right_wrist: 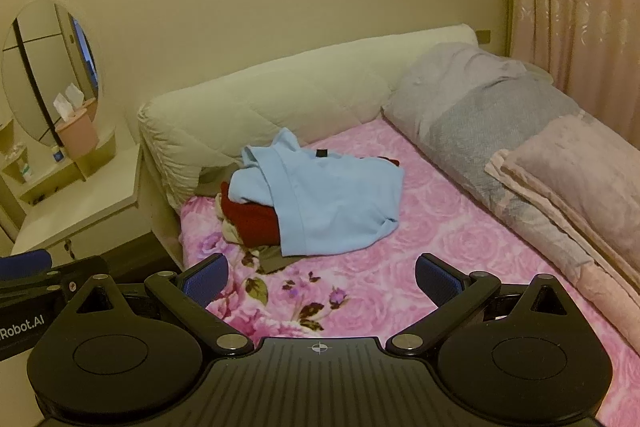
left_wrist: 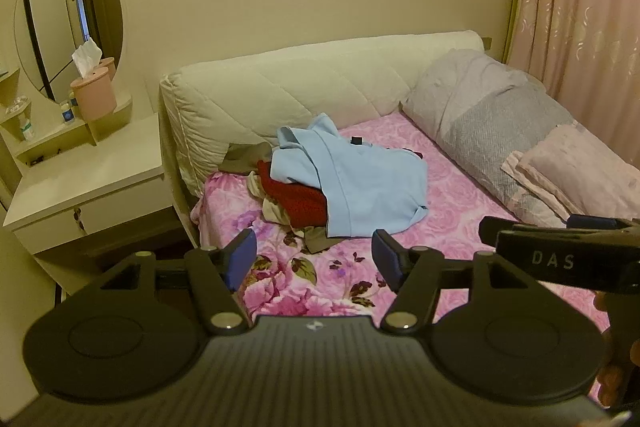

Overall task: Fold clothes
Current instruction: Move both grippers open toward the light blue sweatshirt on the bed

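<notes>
A rumpled heap of clothes (left_wrist: pixel 340 183) – light-blue shirt over dark-red knit – lies on the pink floral bedspread (left_wrist: pixel 460 223), ahead of both grippers, left (left_wrist: pixel 314 259) and right (right_wrist: pixel 322 281) – jaws spread, grasping nothing.

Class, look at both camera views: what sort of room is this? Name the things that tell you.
Most likely a home bedroom: a bed with a pink floral sheet, a cream padded headboard, and a white dressing table with an oval mirror.

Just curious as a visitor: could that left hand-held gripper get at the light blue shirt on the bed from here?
Probably yes. The left hand-held gripper is open, and only bare pink bedspread lies before the light blue shirt.
</notes>
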Available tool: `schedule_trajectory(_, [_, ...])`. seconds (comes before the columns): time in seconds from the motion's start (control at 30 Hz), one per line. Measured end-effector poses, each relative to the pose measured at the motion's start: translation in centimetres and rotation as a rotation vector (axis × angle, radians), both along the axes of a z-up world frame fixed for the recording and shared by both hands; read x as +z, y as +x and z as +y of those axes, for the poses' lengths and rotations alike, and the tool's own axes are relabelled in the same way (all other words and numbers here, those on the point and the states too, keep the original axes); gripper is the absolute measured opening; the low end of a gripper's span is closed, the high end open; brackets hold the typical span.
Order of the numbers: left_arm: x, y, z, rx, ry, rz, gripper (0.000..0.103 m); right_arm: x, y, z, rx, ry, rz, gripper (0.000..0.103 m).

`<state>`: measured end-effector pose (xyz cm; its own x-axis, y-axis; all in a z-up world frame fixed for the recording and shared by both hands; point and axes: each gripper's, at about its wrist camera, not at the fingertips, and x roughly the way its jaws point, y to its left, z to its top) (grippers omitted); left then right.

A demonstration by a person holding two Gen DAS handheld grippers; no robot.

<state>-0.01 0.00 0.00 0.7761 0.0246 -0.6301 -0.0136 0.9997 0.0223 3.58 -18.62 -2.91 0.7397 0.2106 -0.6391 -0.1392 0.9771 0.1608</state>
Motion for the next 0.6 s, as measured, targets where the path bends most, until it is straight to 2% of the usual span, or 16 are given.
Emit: schedule_trajectory(0.6, [0.0, -1.1, -0.1, 0.002, 0.019, 0.005, 0.060, 0.0, -0.6, -0.9, -0.018, 0.024, -0.008, 0.102])
